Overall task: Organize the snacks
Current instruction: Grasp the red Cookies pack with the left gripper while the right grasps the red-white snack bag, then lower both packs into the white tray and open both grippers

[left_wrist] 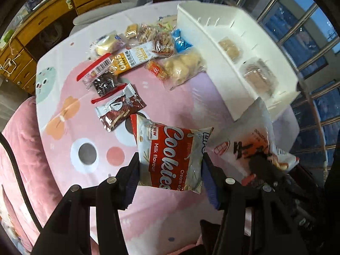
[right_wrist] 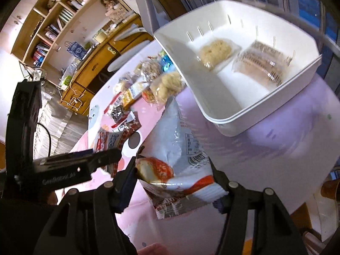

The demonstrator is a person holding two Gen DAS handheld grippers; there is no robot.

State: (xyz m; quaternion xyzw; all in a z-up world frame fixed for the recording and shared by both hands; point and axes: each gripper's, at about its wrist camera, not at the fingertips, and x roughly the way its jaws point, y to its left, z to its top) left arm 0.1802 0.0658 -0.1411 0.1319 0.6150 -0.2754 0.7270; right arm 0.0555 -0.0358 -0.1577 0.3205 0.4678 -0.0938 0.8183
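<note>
My left gripper (left_wrist: 170,159) is shut on a red and silver "Cookies" packet (left_wrist: 170,146), lifted off the pink table. In the right wrist view that packet (right_wrist: 106,141) shows beside the left gripper's body (right_wrist: 63,167). My right gripper (right_wrist: 172,163) is shut on a white and grey snack bag (right_wrist: 178,136), which hangs just right of the cookies (left_wrist: 250,131). Beyond both stands a white bin (left_wrist: 212,48), tilted in the right wrist view (right_wrist: 233,114). Two wrapped snacks (left_wrist: 230,46) (left_wrist: 258,77) lie inside it.
Several loose snack packets (left_wrist: 148,53) lie in a heap at the far side of the table (left_wrist: 180,97), with a brown wrapper (left_wrist: 121,110) nearer. A pink chair (left_wrist: 17,148) is at left. Wooden cabinets (left_wrist: 42,21) stand behind, window bars (left_wrist: 308,42) at right.
</note>
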